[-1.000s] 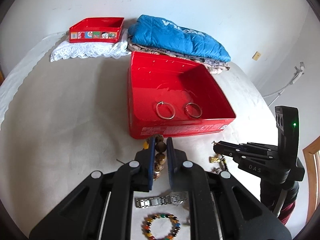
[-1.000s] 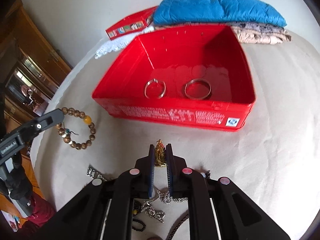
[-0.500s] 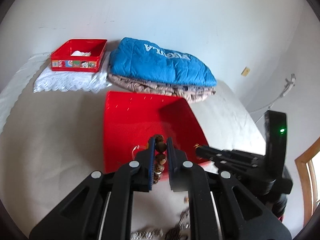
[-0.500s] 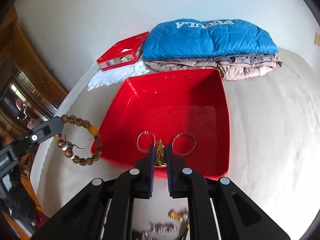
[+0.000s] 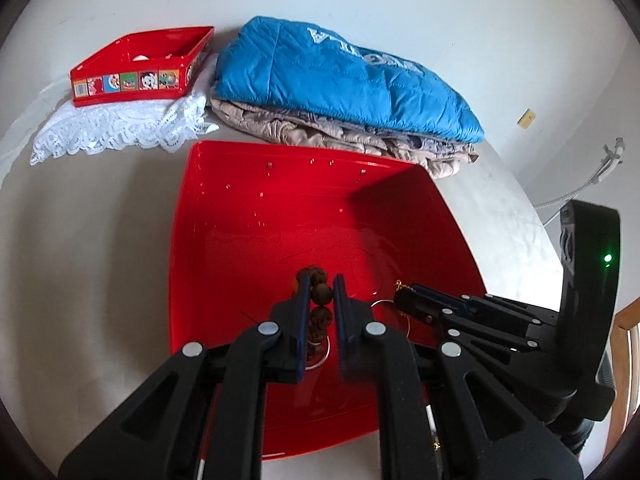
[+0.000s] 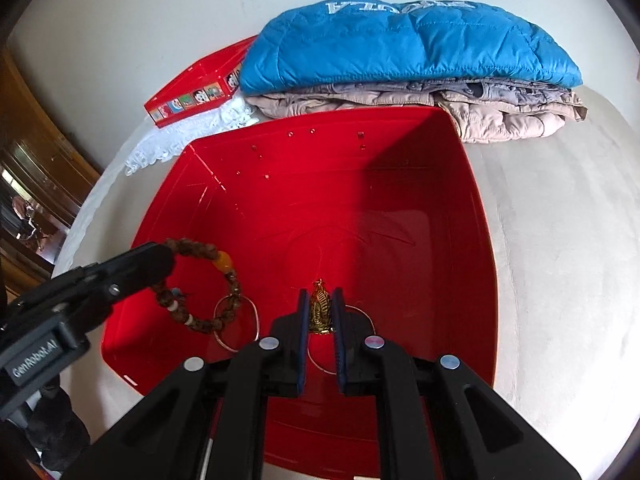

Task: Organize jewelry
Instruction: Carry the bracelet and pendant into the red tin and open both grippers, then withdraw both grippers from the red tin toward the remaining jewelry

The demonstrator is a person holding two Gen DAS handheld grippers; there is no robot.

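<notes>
two grippers over red tray [image 6: 472, 184], each carrying a piece for drop-in. left gripper [image 5: 320, 292] pinches bead bracelet [image 6: 200, 280], lower centre; right gripper [image 6: 319, 312] pinches gold pendant [image 6: 320, 306] w/ jaws narrow. two rings [image 6: 236, 324] lie on tray floor below.

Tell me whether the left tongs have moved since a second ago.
Yes. The left tongs, shut on the wooden bead bracelet, have moved forward from in front of the red tray to above its floor.
</notes>
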